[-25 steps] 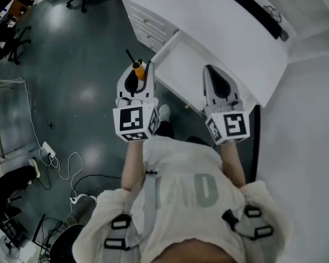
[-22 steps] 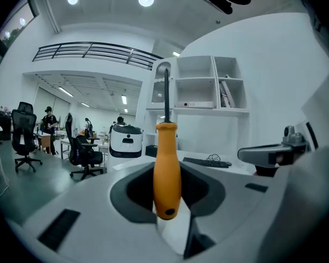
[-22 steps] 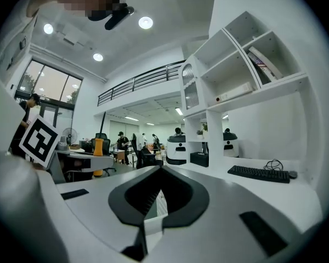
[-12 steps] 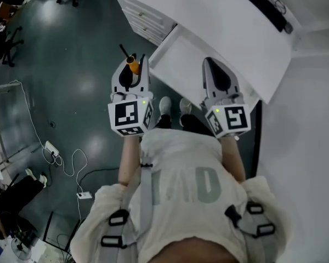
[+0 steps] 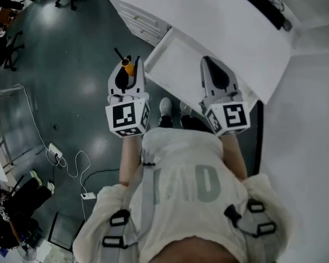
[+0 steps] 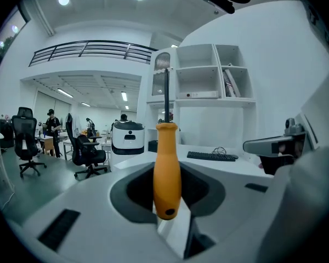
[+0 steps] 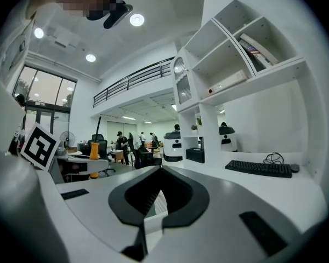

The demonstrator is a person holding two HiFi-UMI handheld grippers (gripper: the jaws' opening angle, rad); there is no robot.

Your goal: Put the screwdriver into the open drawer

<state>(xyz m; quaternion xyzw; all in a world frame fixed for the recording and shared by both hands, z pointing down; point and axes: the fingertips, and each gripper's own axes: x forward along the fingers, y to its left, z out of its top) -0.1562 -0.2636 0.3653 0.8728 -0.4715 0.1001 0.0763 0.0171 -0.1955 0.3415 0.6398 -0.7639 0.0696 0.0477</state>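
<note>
My left gripper (image 5: 129, 64) is shut on the screwdriver (image 5: 129, 68), which has an orange handle and a black shaft. It stands upright between the jaws in the left gripper view (image 6: 167, 169). It hangs over the floor, just left of the open white drawer (image 5: 175, 64). My right gripper (image 5: 208, 63) hovers over the drawer's near right part, shut with nothing in it (image 7: 153, 204). From the right gripper view the orange handle (image 7: 94, 150) shows off to the left.
The drawer juts from a white cabinet with closed drawers (image 5: 138, 22) under a white desk top (image 5: 219, 21) bearing a black keyboard (image 5: 260, 7). The person's shoes (image 5: 165, 107) stand below the drawer. Cables and a power strip (image 5: 55, 149) lie on the dark floor at left.
The person has stepped closer to the cabinet, and both grippers have drifted forward with that step. The screwdriver stays gripped in the left jaws; the right jaws look the same.
</note>
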